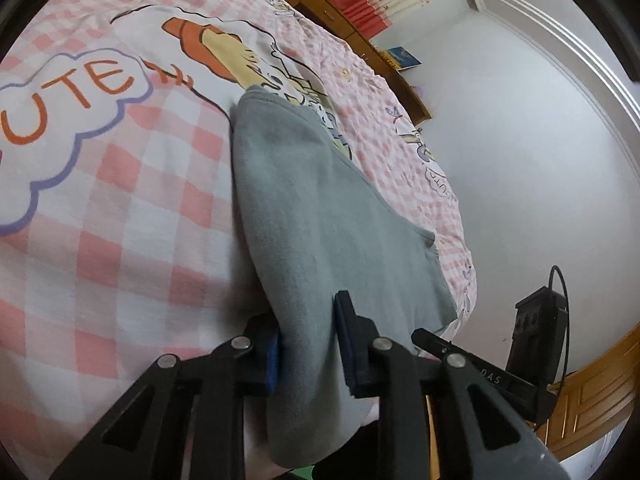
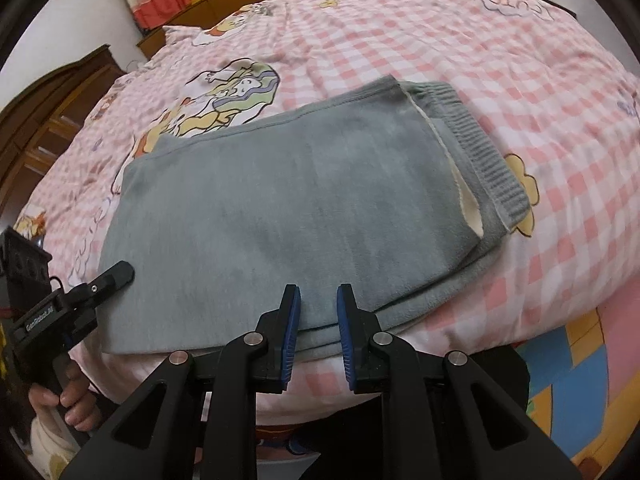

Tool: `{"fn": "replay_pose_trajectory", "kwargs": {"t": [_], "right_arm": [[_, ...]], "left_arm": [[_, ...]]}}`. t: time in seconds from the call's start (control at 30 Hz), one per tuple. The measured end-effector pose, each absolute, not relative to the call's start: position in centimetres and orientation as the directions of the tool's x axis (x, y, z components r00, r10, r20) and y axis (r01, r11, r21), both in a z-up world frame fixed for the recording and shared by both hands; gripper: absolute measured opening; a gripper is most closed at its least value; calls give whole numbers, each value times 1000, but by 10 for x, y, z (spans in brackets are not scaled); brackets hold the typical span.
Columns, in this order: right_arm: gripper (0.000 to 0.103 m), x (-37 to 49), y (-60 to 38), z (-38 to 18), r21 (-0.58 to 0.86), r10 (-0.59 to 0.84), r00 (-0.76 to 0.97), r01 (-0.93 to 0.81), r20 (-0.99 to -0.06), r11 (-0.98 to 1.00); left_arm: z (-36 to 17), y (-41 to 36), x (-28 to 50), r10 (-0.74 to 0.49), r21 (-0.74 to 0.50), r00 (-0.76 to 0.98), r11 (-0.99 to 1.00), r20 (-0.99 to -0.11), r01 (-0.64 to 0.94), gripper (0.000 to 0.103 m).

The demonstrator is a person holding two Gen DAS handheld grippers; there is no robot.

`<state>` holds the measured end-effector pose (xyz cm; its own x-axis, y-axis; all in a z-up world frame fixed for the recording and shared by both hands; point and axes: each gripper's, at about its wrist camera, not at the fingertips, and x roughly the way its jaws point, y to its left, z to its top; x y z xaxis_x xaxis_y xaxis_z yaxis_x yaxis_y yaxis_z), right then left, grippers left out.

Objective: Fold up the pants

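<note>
1. Pinching the near edge of the grey pants on the checked bedcover, my left gripper has cloth bunched between its pads, ready to lift that corner.
2. My right gripper clamps the folded stack's near hem, steadying it.

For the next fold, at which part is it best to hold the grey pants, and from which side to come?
Probably the near edge of the grey pants, coming in low from the bed's front side. There the stacked layers overhang the checked bedding, so jaws can slip over and under. The left gripper and right gripper already straddle it. The ribbed waistband is bulkier.
</note>
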<state>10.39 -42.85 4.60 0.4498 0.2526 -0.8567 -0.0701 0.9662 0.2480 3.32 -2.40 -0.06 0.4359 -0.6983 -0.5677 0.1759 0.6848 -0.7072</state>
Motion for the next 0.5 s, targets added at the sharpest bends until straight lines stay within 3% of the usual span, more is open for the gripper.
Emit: {"fn": "replay_pose_trajectory", "kwargs": {"t": [0.13,0.23,0.5], "right_arm": [[20,106,-431,40,266,268,444,-70,-855,962],[20,105,-437,40,298,298,446,-72,-844,952],[20,94,-452,62,379,373,509,-95,-776,920]], "left_arm": [[-7,-28,36,-678,-700,438,701,-591,140,30],[1,-31,35,-670,-673,438,718,-599,178,20],[70,-50,17,-651,-568,509,752,-563,335,14]]}}
